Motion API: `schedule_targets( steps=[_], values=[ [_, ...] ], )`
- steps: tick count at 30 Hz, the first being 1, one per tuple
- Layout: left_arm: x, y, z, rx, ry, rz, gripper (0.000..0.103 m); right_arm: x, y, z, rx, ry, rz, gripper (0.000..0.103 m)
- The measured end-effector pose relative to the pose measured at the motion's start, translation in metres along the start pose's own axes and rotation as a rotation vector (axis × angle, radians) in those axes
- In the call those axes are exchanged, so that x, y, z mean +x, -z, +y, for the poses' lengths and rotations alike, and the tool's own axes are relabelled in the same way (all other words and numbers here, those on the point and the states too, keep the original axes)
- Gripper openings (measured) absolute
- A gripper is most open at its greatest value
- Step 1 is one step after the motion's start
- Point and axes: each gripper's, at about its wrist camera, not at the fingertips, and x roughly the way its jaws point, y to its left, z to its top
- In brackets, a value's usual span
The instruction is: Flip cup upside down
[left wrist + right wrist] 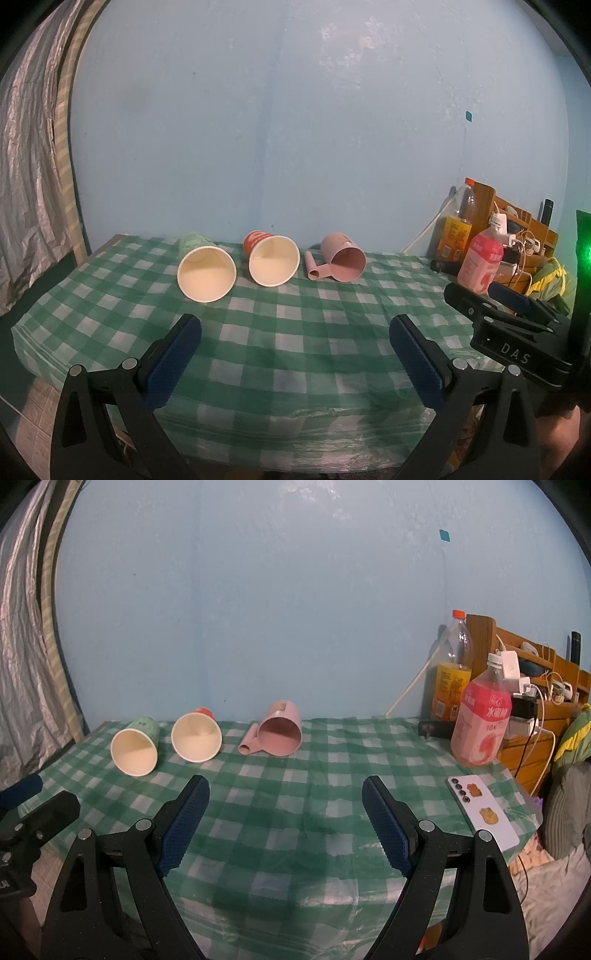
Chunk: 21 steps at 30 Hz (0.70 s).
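Observation:
Three cups lie on their sides on the green checked tablecloth [295, 332], mouths toward me: a green paper cup [205, 269] [136, 746] at left, an orange paper cup [272, 263] [197, 736] in the middle, and a pink plastic mug [341, 261] [279, 734] with a handle at right. My left gripper [295, 328] is open and empty, above the near table edge. My right gripper [286, 790] is open and empty, also short of the cups. The right gripper's body shows in the left wrist view [517, 332].
A pink drink bottle [480, 720], an orange soda bottle [452, 672] and a wooden rack with chargers and cables [535, 701] stand at the right. A white phone [482, 814] lies near the right table edge. A blue wall is behind; a curtain [26, 184] hangs left.

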Motion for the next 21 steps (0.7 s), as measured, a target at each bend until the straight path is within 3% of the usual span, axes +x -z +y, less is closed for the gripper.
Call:
schedule_targets(
  steps=[21],
  values=[
    [0.0029, -0.0015, -0.0040, 0.004, 0.007, 0.020, 0.103, 0.0015, 0.0022, 0.0001, 0.006, -0.002, 0.006, 0.084]
  ],
)
